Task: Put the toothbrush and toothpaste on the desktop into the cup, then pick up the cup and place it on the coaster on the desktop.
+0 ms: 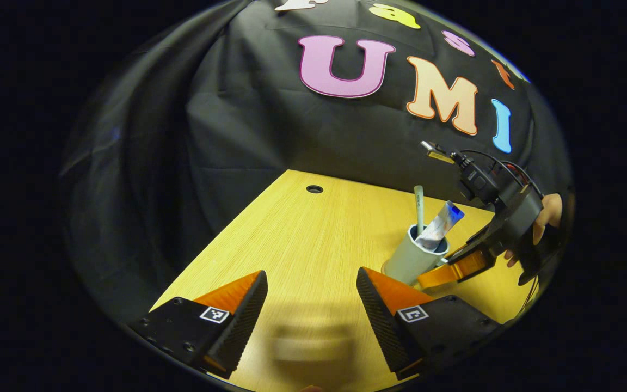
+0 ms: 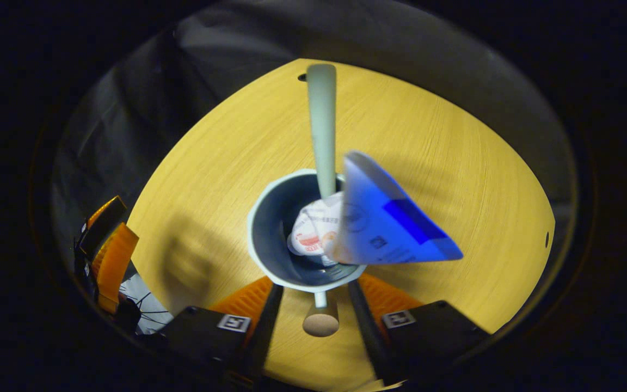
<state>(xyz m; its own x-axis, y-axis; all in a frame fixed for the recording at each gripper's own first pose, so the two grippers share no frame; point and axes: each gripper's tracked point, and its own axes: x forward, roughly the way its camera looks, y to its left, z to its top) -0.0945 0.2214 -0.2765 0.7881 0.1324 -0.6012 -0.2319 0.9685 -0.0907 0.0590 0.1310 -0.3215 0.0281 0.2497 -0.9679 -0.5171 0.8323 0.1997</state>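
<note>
cup [image 2: 278,234] stands upright on the wooden desk [image 2: 194,179], with the toothbrush [image 2: 321,125] and the toothpaste [image 2: 384,223] already leaning inside it, so the step in hand looks like the pick-up for the move to the coaster. the right tool [image 2: 316,305] sits low at the near side of the cup, its two orange fingers [image 2: 245,299] spread a little either side of the cup's handle [image 2: 320,318], which points back between them; whether the pads press on anything i cannot tell, and they look parted rather than clamped. to do this well, i judge the tool should close squarely on the handle or the wall, hold the cup level and lift slowly, since the tall brush and the top-heavy tube could tip the cup or slide out. in the left gripper view the right tool [image 1: 455,269] is held by a hand [image 1: 545,218] at the far right, angled down toward the cup [image 1: 411,258], with the fingers just beside its base. the left tool [image 1: 311,305] hovers wide and empty over bare desk [image 1: 302,228], nearer and to the left, well apart from the cup. no coaster can be made out for certain.
</note>
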